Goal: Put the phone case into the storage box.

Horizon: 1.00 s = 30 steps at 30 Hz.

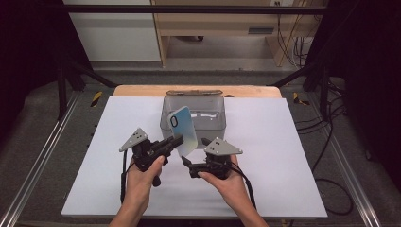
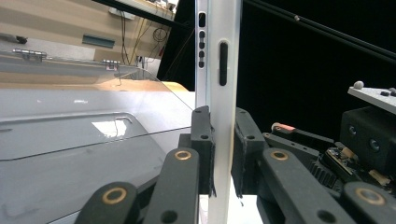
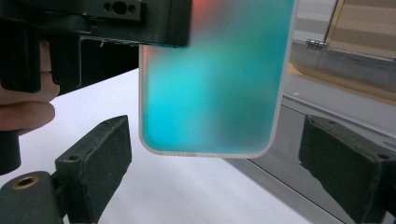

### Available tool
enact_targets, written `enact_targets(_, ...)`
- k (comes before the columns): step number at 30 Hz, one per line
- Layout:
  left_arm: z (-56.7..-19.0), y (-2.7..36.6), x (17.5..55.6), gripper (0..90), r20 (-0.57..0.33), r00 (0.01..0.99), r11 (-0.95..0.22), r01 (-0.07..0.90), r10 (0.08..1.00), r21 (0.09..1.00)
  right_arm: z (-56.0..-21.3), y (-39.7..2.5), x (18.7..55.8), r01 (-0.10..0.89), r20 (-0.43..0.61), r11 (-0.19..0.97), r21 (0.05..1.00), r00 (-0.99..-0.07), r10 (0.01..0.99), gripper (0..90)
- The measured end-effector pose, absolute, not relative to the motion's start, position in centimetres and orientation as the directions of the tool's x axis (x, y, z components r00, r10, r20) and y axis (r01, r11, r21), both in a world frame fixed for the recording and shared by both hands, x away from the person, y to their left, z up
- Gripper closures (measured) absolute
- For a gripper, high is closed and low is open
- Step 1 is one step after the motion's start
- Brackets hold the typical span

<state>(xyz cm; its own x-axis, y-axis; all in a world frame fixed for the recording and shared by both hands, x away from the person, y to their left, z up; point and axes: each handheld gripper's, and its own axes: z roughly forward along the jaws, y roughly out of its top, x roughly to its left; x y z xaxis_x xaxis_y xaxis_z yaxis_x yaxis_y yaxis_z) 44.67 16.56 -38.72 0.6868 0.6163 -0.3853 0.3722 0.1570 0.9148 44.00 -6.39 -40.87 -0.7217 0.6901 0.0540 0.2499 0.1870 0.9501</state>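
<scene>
A phone case [image 1: 183, 130] with a teal-to-pale back and a white rim stands upright above the table, in front of a clear plastic box [image 1: 215, 124]. My left gripper [image 1: 177, 141] is shut on its lower left edge. In the left gripper view the case [image 2: 219, 84] shows edge-on, pinched between both pads. My right gripper [image 1: 196, 152] sits just below and to the right of the case, open. In the right gripper view the case [image 3: 215, 79] hangs between and above the spread jaws of that gripper [image 3: 219, 170], touching neither pad.
The clear box [image 2: 70, 154] has its hinged lid [image 1: 194, 93] folded back at the far side. A white sheet [image 1: 283, 156] covers the table. Metal frame rails [image 1: 42, 156] run along both sides, and cables [image 1: 331, 137] lie on the floor at right.
</scene>
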Motion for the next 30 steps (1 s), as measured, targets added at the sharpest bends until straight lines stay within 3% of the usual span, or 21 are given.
enact_targets(30, -38.6, 17.7, 44.7, 81.0, -0.375, 0.676, 0.147, 0.37, 0.634, 0.917, -41.3, -6.7, 44.1, 0.255, 0.042, 0.206, 0.945, -0.718, 0.695, 9.2)
